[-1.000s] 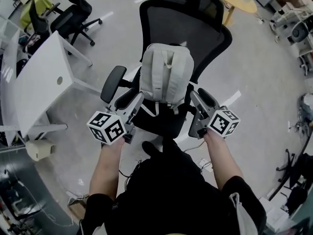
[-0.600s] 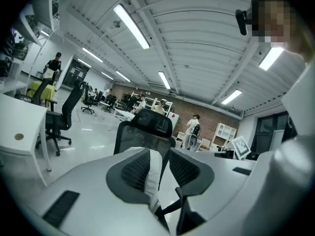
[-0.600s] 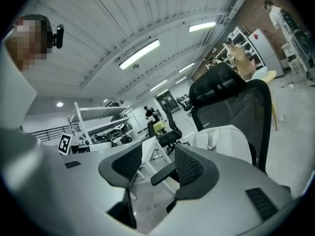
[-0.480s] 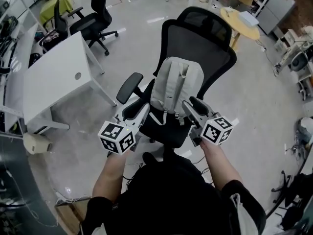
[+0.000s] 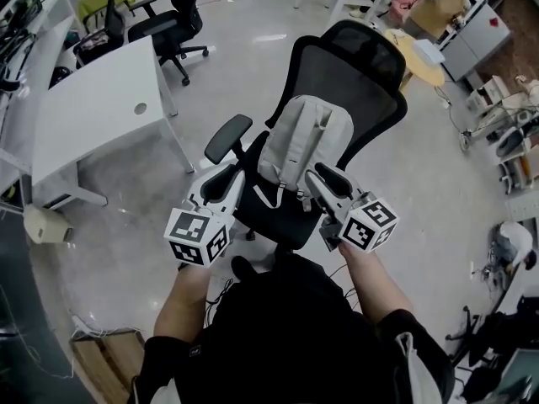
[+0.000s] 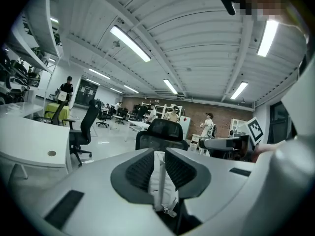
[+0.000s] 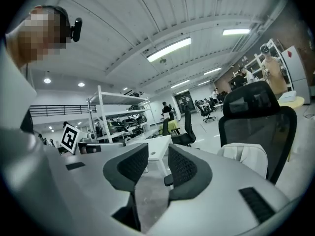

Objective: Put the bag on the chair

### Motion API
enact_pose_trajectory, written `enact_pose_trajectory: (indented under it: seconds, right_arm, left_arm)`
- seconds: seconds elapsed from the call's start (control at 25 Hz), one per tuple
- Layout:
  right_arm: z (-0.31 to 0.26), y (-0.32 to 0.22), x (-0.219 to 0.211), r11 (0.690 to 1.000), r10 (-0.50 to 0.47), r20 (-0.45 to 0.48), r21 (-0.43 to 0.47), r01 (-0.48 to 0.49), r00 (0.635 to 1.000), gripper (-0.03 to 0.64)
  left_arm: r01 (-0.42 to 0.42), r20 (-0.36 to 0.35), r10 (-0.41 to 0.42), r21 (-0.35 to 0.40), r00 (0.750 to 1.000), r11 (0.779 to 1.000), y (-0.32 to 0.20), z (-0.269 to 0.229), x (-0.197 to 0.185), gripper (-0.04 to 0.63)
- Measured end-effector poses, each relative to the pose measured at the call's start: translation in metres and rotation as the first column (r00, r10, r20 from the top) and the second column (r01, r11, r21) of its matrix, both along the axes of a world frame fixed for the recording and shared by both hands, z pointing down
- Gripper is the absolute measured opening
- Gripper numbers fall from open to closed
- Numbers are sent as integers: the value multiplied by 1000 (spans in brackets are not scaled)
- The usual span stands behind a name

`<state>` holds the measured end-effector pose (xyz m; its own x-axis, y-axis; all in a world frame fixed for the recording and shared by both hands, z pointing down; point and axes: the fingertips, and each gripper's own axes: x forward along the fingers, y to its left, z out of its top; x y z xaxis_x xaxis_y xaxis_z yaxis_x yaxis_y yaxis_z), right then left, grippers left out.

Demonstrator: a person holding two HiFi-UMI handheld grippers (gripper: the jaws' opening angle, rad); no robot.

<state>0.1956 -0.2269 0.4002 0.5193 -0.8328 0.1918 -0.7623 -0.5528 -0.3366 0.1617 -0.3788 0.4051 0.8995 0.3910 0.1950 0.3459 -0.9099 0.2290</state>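
A pale grey backpack [image 5: 299,137] stands on the seat of the black mesh office chair [image 5: 354,74], leaning on its backrest with the straps facing me. My left gripper [image 5: 226,178] hovers by the bag's lower left corner, apart from it. In the left gripper view its jaws [image 6: 159,156] are closing with nothing between them. The bag [image 6: 158,181] shows farther off through the narrow gap. My right gripper [image 5: 314,176] hovers by the bag's lower right corner. Its jaws [image 7: 157,159] are also closing on nothing, and the bag [image 7: 248,156] lies to their right.
A white desk [image 5: 93,108] stands left of the chair, with another black office chair [image 5: 173,15] behind it. A round yellow table [image 5: 421,53] is at the back right. A cardboard box [image 5: 101,360] and cables lie on the floor near my feet. People stand far off in the room.
Both grippers have drawn back slightly from the bag's lower corners toward me. The head view has pulled away, so the chair looks smaller. The bag stays leaning on the backrest.
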Motion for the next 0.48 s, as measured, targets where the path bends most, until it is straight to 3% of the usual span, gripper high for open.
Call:
enact_pose_trajectory:
  seconds: [0.16,0.32,0.48]
  right_arm:
    - [-17,0,-8,1000,-29,-71,-13,28,997,126]
    - [-33,12,-16,998,-68,-124,-9,67,990,115]
    - [-49,36,-32,989,-143,-189,16,149,971,100]
  left_arm:
    - [29,5,-29,33,1000,999,0,-8,-18,74]
    - [58,-2,-58,12,998,998,7,-28,-30,67]
    - [89,-32,-87,71,996,993,26,-46,-32,66]
